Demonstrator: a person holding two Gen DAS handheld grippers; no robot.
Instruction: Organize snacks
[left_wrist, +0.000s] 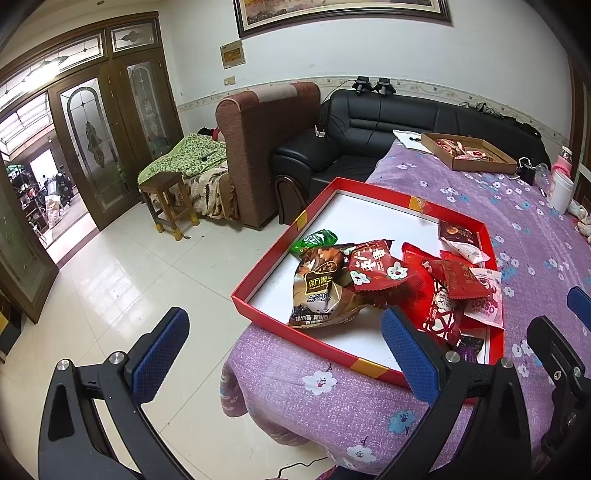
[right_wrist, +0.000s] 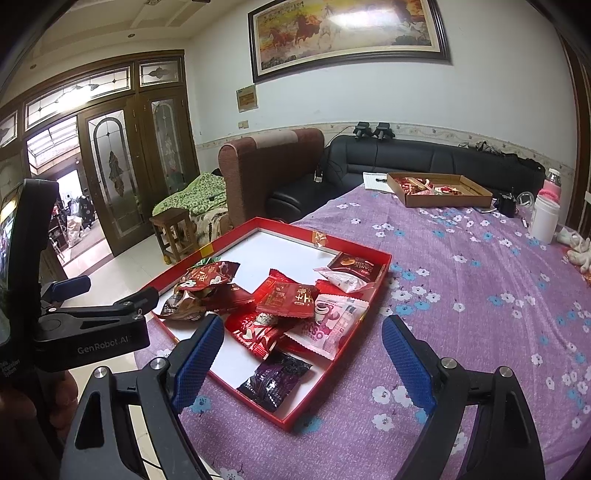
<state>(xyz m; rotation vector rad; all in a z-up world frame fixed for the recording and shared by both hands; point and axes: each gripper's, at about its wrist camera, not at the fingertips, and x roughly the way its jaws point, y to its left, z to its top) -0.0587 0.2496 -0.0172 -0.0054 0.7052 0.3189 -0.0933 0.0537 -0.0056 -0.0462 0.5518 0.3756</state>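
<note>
- Living room: white tiled floor (left_wrist: 122, 280), black leather sofa (left_wrist: 406, 122) against the far wall, brown armchair (left_wrist: 258, 147), framed horse painting (right_wrist: 347, 33) hanging above.
- A purple floral tablecloth (right_wrist: 480, 295) is covering the table; a red shallow box (left_wrist: 288, 258) with a white floor is sitting at its near corner.
- Snack packets are lying piled in the near half of the red box: a brown-and-black sesame packet (left_wrist: 321, 291), a green packet (left_wrist: 314, 240) behind it, a red flowered packet (left_wrist: 376, 269), a pink-and-white packet (right_wrist: 332, 325), a dark purple packet (right_wrist: 273, 380) nearest the box's front edge.
- One dark red packet (right_wrist: 354, 266) is lying apart in the far right corner of the box.
- A cardboard tray (right_wrist: 439, 192) holding more snacks is sitting well apart at the far end of the table, beside a white jar (right_wrist: 543, 218).
- Left gripper (left_wrist: 280, 350): fingers spread wide, holding nothing, hovering at the table's corner; the right fingertip is overlapping the box's near edge, the left one is hanging over the floor. The sesame packet is lying just ahead, between the fingers' lines.
- Right gripper (right_wrist: 303, 358): fingers spread wide, empty, hovering over the box's near end. The purple packet is lying between the fingertips, not touched.
</note>
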